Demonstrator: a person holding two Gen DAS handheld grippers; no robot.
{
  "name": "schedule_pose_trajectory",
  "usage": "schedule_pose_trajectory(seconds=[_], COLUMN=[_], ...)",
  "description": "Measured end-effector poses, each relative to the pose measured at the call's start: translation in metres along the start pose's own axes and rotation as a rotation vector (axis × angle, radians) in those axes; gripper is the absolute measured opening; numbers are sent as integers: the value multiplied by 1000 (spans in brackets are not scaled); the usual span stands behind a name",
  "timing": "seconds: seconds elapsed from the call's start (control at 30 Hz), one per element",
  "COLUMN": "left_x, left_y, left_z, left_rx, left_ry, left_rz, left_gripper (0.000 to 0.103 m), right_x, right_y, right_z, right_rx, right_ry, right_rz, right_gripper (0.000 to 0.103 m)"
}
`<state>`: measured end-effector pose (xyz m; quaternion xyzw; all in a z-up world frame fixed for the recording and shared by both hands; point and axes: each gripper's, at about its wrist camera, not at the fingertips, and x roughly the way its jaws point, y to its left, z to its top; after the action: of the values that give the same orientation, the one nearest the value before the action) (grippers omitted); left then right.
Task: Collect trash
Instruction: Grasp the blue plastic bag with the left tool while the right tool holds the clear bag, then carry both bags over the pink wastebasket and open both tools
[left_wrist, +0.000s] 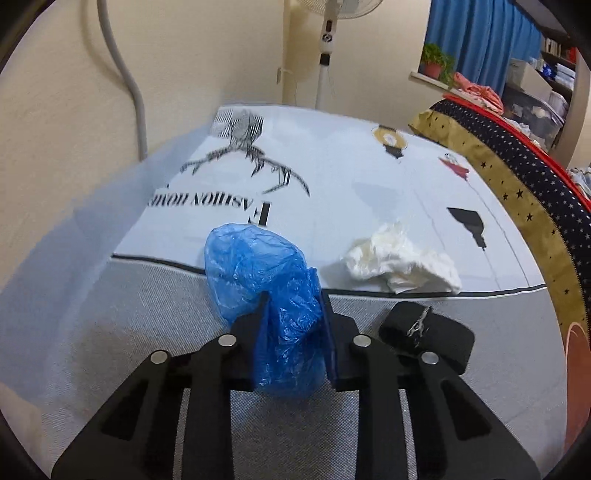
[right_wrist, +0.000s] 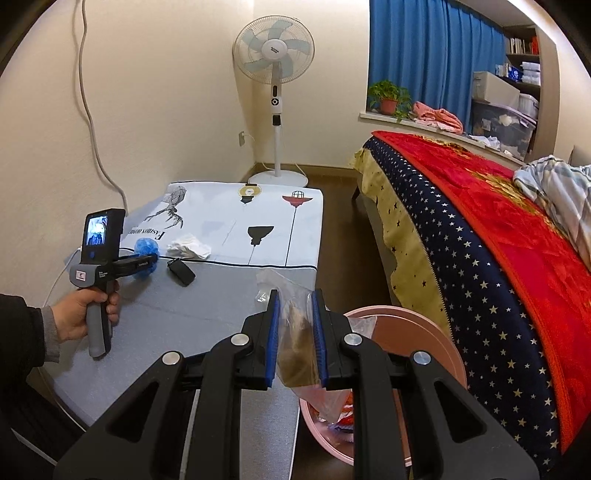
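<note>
Mid-collection: left gripper (left_wrist: 291, 306) clamped on blue bag (left_wrist: 258, 273) near table's (right_wrist: 155, 317) left edge, right gripper (right_wrist: 294, 314) pinching clear wrapper (right_wrist: 295, 325), probably snack packaging, over pink bin (right_wrist: 436, 339) off the right edge; next, release wrapper.

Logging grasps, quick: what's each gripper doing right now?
Left gripper: shut on the blue plastic bag.
Right gripper: shut on the clear wrapper.
</note>
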<state>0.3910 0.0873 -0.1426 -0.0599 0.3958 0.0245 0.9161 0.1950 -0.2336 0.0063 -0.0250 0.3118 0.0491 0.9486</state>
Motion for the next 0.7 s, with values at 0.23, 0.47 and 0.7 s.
schedule_pose_trajectory(seconds=[0.23,0.47,0.7], left_x=[-52,-152,-252], left_y=[-21,-76,-110], left_z=[16,7,-42], left_rx=[30,97,101], left_ry=[-47,-103,-122], left_rz=[7,-79,-122], left_gripper=[23,23,23], right_x=[-2,-11,-46], right_y=[-2,-11,-19], right_z=[0,0,-2], right_rx=[-6,-1,41], right_ry=[-2,-14,-57], right_rz=[13,16,21], right_gripper=[17,17,17])
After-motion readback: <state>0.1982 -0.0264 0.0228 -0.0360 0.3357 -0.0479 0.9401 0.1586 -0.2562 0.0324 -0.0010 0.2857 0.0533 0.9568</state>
